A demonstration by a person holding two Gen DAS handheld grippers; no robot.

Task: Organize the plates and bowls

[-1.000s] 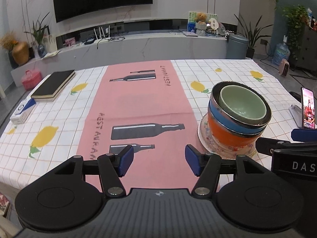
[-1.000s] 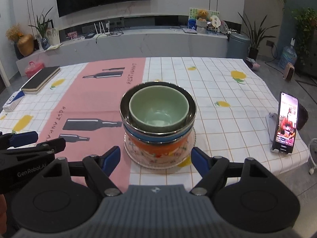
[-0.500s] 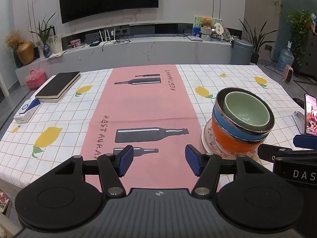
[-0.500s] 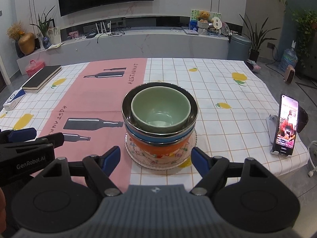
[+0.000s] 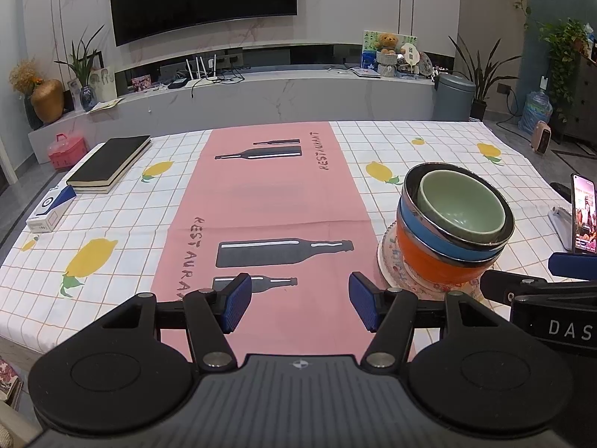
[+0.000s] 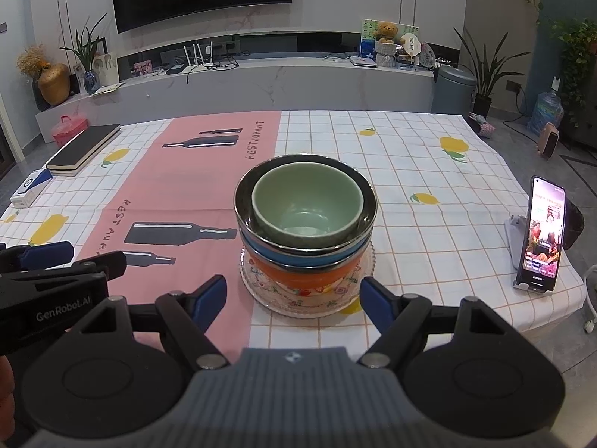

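Green, blue and orange bowls sit one inside the other in one stack of three. The green bowl (image 6: 306, 205) is on top, the blue bowl (image 6: 298, 255) with a shiny silver rim is in the middle, and the orange bowl (image 6: 302, 278) is at the bottom. The stack sits on one flowery plate (image 6: 324, 300), and the plate sits on the tablecloth (image 6: 429, 171) near the front edge of the table, just where the pink strip meets the white squares. Two grippers are here. The right gripper (image 6: 293, 300) is just in front of the plate, with its two blue pads far apart and nothing between them. The left gripper (image 5: 299, 304) is over the pink strip, to the left of the bowls, and its two blue pads are far apart too, with nothing in them. One phone (image 6: 541, 233) stands up on a little stand at the right side of the table, and its screen is lit. One black book (image 5: 110, 162) lies at the far left corner of the table, and one small blue and white box (image 5: 50, 209) lies just beside it. I can count eight yellow lemons printed on the cloth in the left view.
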